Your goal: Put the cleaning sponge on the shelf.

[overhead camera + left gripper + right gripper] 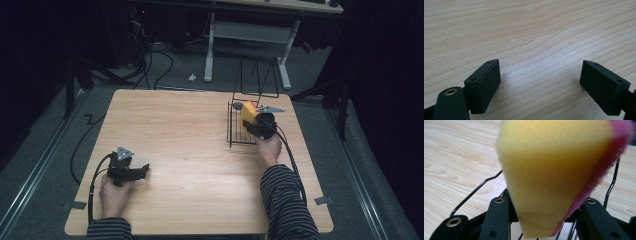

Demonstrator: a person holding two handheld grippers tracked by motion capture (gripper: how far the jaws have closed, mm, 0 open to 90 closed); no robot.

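Right gripper view: right gripper (544, 220) clamped on soft yellow sponge with pink scouring layer (554, 170) above black wire rack (242, 127); lower gently between wires before releasing; left gripper (540, 82) wide open, empty.

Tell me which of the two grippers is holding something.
The right gripper, over the wire rack, is clamped on a yellow sponge; the left gripper is open over bare table.
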